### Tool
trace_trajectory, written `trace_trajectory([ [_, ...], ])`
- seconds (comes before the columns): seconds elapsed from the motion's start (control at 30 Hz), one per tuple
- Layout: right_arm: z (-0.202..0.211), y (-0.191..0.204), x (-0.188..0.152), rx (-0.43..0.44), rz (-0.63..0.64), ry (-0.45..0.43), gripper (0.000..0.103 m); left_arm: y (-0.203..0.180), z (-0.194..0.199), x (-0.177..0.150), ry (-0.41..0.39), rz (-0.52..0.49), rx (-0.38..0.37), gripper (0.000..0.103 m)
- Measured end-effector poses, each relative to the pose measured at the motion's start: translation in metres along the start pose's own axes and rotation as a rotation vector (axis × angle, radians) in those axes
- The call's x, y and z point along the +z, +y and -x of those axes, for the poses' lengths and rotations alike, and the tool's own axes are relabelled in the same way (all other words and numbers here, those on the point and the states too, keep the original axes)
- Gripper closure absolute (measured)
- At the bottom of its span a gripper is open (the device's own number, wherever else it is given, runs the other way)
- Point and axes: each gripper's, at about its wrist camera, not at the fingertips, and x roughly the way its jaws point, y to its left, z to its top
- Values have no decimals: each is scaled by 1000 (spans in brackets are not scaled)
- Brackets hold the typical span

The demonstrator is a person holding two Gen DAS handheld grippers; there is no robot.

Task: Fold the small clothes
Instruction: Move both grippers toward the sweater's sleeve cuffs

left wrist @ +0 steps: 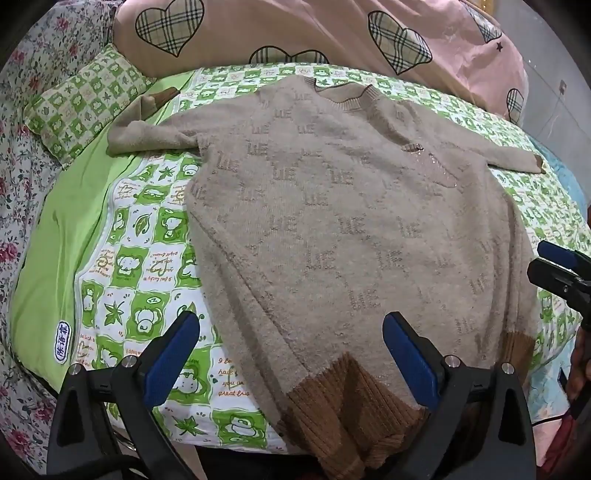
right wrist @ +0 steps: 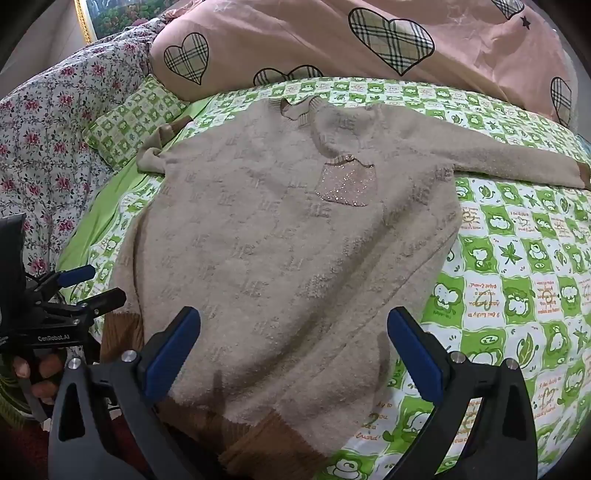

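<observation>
A fuzzy beige sweater (left wrist: 332, 206) (right wrist: 280, 236) with a brown ribbed hem (left wrist: 343, 417) (right wrist: 266, 439) lies flat, front up, on a green-and-white checked bedsheet (left wrist: 147, 258) (right wrist: 517, 273). Both sleeves stretch sideways, and a sparkly pocket (right wrist: 345, 184) sits on the chest. My left gripper (left wrist: 291, 328) hovers open above the hem's left part, with nothing between its blue pads (left wrist: 173, 358). Over the hem's right part my right gripper (right wrist: 293, 325) stands open too. Each gripper shows at the edge of the other's view: the right gripper (left wrist: 561, 266) and the left gripper (right wrist: 88, 284).
A pink duvet with checked hearts (left wrist: 295, 33) (right wrist: 369, 40) is piled behind the sweater. A green checked pillow (left wrist: 81, 103) (right wrist: 129, 122) and a floral quilt (left wrist: 22, 155) (right wrist: 44, 140) lie at the left. A person's hand (right wrist: 40, 373) holds the left gripper's handle.
</observation>
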Motion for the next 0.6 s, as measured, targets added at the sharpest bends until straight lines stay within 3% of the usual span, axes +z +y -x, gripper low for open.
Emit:
trace_trajectory([
  [0.6, -1, 1, 0, 0, 2, 6, 2, -6, 0, 3, 3, 1, 3, 3],
])
